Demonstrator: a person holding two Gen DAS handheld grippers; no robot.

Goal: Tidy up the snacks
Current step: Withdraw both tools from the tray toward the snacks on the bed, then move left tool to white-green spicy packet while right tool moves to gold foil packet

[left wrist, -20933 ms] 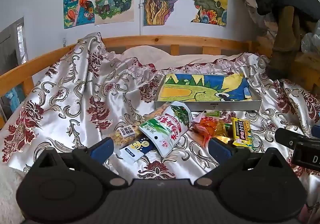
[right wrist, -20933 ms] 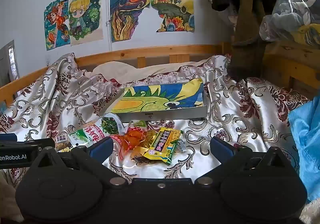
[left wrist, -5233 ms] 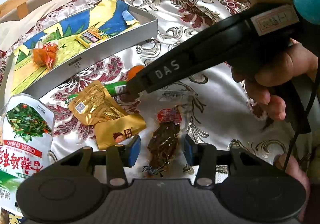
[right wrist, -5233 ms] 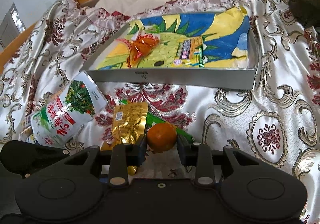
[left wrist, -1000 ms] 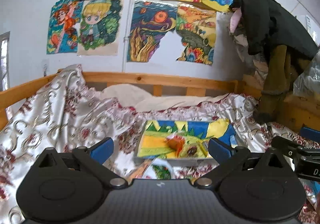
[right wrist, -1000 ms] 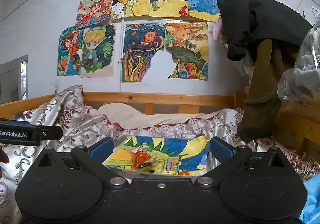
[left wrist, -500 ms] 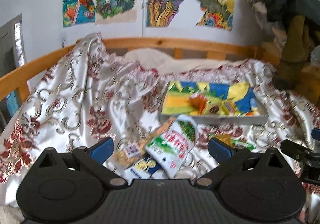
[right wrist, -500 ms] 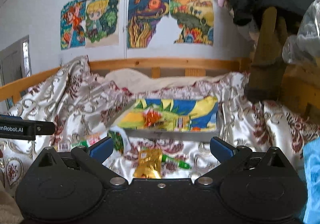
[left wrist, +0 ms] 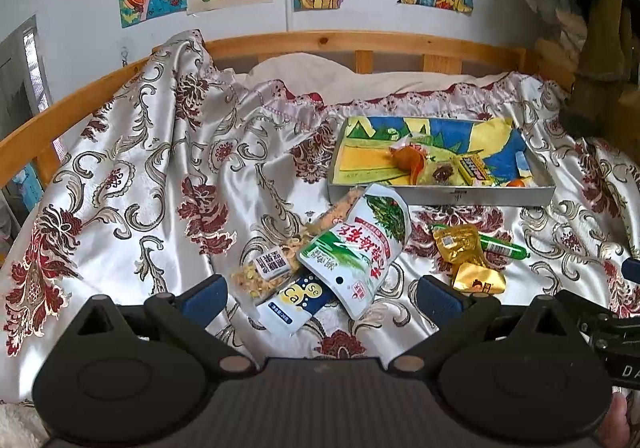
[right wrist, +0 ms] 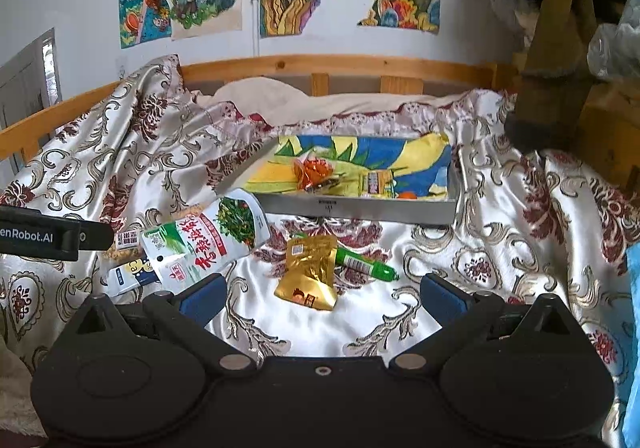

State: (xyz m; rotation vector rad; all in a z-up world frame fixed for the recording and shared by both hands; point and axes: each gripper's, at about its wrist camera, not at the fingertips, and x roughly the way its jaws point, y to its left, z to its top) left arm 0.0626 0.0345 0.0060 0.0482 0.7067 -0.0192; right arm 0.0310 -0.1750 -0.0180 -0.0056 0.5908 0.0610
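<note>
A grey tray (left wrist: 440, 196) (right wrist: 352, 207) with a painted bottom lies on the bed and holds an orange wrapped snack (left wrist: 408, 157), a yellow packet (left wrist: 472, 167), a dark snack and a small orange fruit (left wrist: 518, 183). In front of it lie a white-green bag (left wrist: 356, 248) (right wrist: 208, 240), a bag of yellow pieces (left wrist: 268, 268), a blue-white sachet (left wrist: 296, 300), two gold packets (left wrist: 460, 244) (right wrist: 310, 268) and a green stick (left wrist: 502, 248) (right wrist: 364, 266). My left gripper (left wrist: 320, 294) is open and empty above the white-green bag. My right gripper (right wrist: 322, 296) is open and empty near the gold packets.
A patterned satin cover (left wrist: 160, 187) drapes the bed inside a wooden rail (left wrist: 360, 41). Drawings hang on the wall behind. Dark clothing (right wrist: 552, 47) hangs at the right, with a blue cloth (right wrist: 634, 328) at the right edge.
Both grippers have tilted down from the wall toward the bed and come closer to the loose snacks. Both stay open and empty.
</note>
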